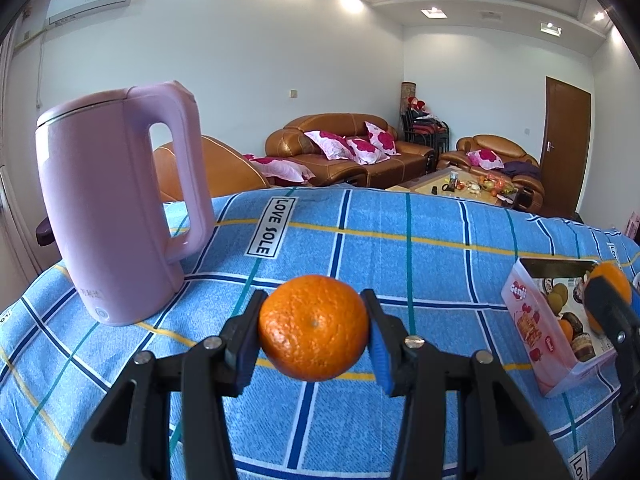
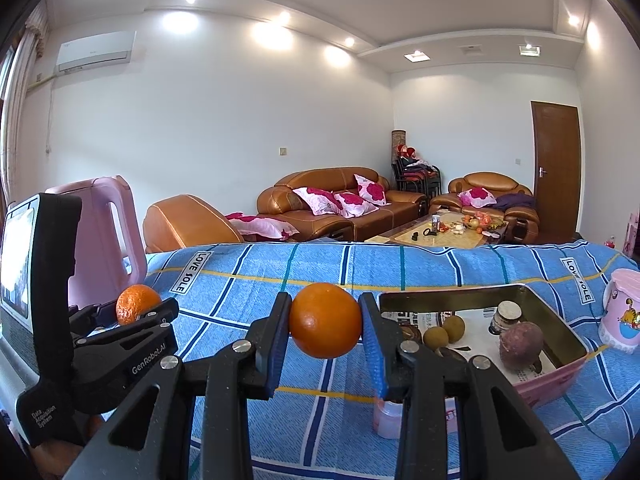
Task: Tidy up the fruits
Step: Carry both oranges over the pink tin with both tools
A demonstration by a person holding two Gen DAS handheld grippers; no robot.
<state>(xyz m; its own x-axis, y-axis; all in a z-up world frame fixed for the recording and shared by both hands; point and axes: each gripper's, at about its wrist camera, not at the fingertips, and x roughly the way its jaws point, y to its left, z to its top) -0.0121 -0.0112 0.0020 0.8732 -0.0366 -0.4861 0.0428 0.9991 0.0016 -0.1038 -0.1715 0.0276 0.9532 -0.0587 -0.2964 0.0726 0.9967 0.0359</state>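
My left gripper [image 1: 313, 330] is shut on a rough-skinned tangerine [image 1: 313, 326], held above the blue checked cloth [image 1: 400, 248]. In the right wrist view that same gripper [image 2: 136, 314] and its tangerine [image 2: 134, 300] show at the left. My right gripper [image 2: 325, 322] is shut on a smooth orange [image 2: 325, 320], just left of the open pink box [image 2: 560, 376]. In the left wrist view the box [image 1: 532, 320] sits at the right edge with the right gripper's finger [image 1: 612, 312] and the orange [image 1: 610, 276] beside it. Inside the box lie two small brown fruits [image 2: 444, 332], a purple fruit [image 2: 520, 344] and a small jar [image 2: 506, 316].
A pink kettle [image 1: 116, 208] stands on the cloth at the left. A pink cartoon cup [image 2: 622, 312] stands right of the box. A small pink container [image 2: 390, 420] sits under the right gripper. Behind the table are brown sofas [image 2: 340, 204] and a cluttered coffee table [image 2: 448, 232].
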